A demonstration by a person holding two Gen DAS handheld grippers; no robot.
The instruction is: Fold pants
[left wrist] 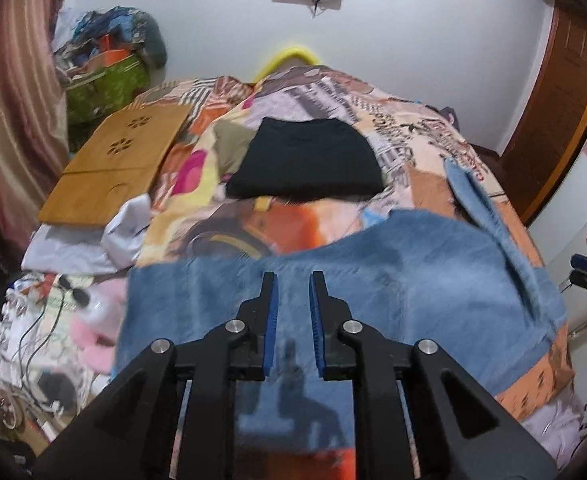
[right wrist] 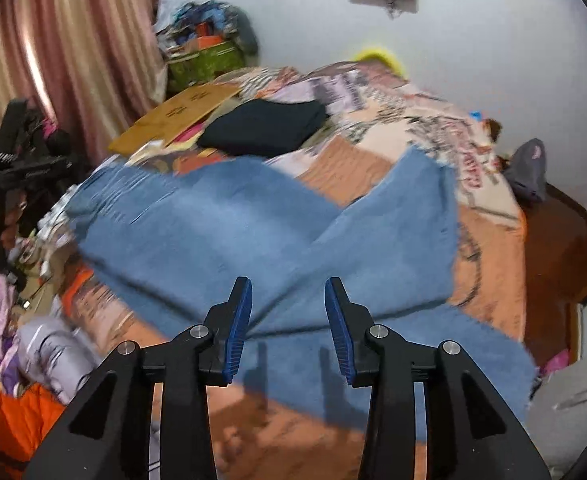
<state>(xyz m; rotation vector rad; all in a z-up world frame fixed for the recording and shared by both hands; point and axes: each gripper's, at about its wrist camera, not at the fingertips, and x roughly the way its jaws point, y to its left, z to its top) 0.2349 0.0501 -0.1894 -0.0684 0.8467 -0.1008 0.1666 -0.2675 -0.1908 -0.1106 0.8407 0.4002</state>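
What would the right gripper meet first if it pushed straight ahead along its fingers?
Most likely the blue pants spread on the bed: the open right gripper points down at the cloth where the two legs meet. Depth is unclear, so the exact contact spot is a guess.

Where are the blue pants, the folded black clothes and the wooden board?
blue pants (right wrist: 221,236): right wrist view, on the wide flat middle of the fabric.
folded black clothes (left wrist: 305,160): left wrist view, on the top of the pile.
wooden board (left wrist: 117,168): left wrist view, on its flat top.
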